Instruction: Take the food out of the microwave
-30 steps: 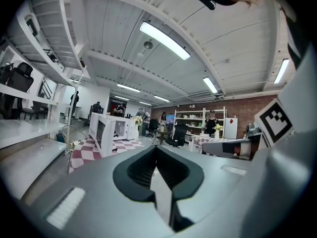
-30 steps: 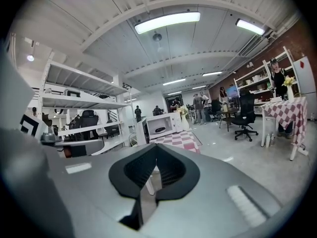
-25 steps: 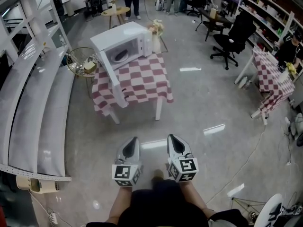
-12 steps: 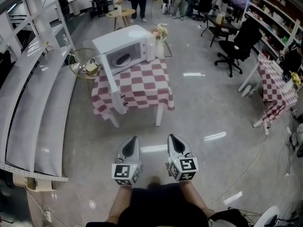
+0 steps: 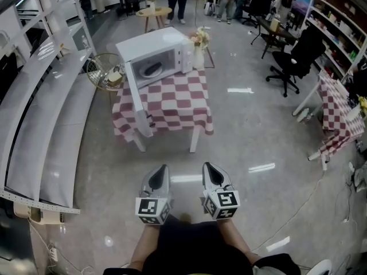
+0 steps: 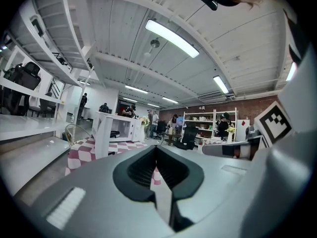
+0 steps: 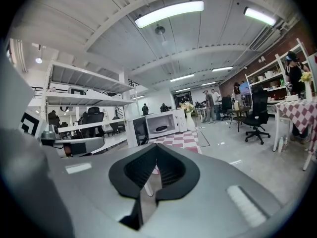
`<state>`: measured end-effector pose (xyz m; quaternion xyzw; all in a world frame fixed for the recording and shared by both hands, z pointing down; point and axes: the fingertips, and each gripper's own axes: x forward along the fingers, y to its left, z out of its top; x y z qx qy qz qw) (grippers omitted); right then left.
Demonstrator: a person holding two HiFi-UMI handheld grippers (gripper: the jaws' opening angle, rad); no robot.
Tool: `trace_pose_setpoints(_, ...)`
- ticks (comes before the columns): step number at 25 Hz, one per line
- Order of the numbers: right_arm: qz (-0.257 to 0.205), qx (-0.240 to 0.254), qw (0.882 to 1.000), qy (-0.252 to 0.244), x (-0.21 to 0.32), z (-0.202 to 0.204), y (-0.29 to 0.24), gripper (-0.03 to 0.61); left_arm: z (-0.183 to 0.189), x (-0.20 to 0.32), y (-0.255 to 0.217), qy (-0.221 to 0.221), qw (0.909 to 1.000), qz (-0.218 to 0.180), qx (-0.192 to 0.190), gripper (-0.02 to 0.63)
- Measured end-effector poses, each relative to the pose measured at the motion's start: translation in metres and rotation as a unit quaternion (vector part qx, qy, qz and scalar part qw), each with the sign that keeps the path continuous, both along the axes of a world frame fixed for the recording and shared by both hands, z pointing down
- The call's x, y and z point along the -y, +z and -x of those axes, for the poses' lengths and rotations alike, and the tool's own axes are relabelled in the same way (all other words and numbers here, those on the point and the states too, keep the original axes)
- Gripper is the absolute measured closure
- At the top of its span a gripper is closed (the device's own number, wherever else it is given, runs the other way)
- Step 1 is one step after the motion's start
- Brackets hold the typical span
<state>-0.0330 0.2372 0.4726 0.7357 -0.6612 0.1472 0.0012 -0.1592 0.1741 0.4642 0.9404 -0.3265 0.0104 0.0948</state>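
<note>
Microwave [image 5: 155,53] on the checked table [image 5: 172,105] sits nearer than before; approach step. Food [image 5: 152,69] lies inside, door open. Left gripper [image 5: 159,176] and right gripper [image 5: 211,175] are closed, empty, well apart from it; next: walk up, open the jaws.

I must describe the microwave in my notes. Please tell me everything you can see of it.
The microwave is a white box, upright at the back of the checked-cloth table. Its door stands wide open, swung out to the left. A dark, flat item lies inside the pale cavity. A vase stands close at its right.
</note>
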Motion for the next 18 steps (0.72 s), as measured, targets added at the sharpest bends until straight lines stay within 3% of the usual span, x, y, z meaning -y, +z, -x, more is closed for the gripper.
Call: trace_pose_setpoints(18, 0.014, 0.017, 1.000, 0.015, -0.008, -0.010, 0.014, 0.577, -0.014, -0.004, 0.006, 0.019, 0.9997, 0.006, 0.014, 0.604)
